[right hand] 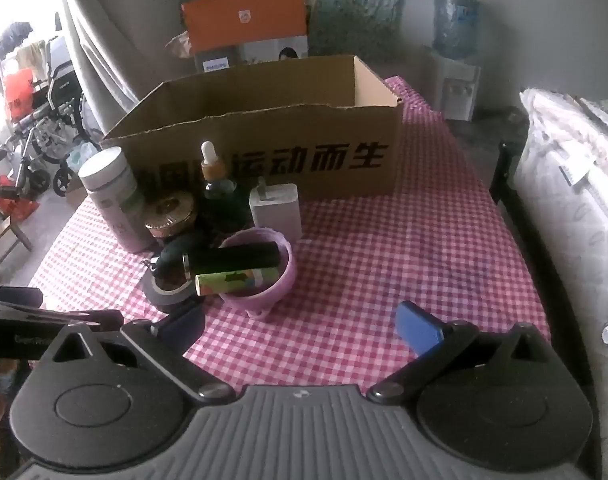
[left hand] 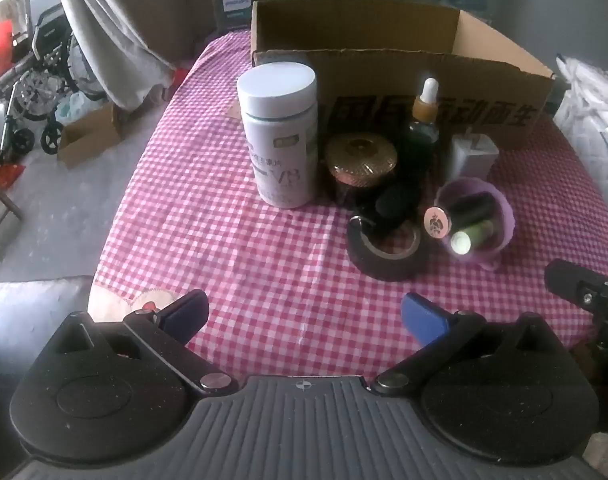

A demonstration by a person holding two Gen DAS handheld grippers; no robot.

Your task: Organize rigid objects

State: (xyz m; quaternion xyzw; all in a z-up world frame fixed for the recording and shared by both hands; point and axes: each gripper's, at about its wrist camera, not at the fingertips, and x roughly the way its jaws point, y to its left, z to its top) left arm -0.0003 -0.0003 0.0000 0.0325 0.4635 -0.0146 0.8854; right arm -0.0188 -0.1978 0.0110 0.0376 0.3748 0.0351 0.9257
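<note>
Purple bowl (right hand: 260, 276) holds black tube (right hand: 234, 259) and green tube (right hand: 236, 281).

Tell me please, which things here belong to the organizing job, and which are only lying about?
Job:
cardboard box
white bottle
dropper bottle
gold-lidded jar
white charger
tape roll
purple bowl holding two tubes

Lying about:
wheelchair
orange box
water dispenser

The left gripper (left hand: 304, 316) has a ribbed grey body with a small cross mark at its centre; two black rounded housings flank it, each with a silver rivet; blue finger pads (left hand: 423, 318); the right gripper (right hand: 302, 322) looks identical, though its left pad seems darker.
</note>
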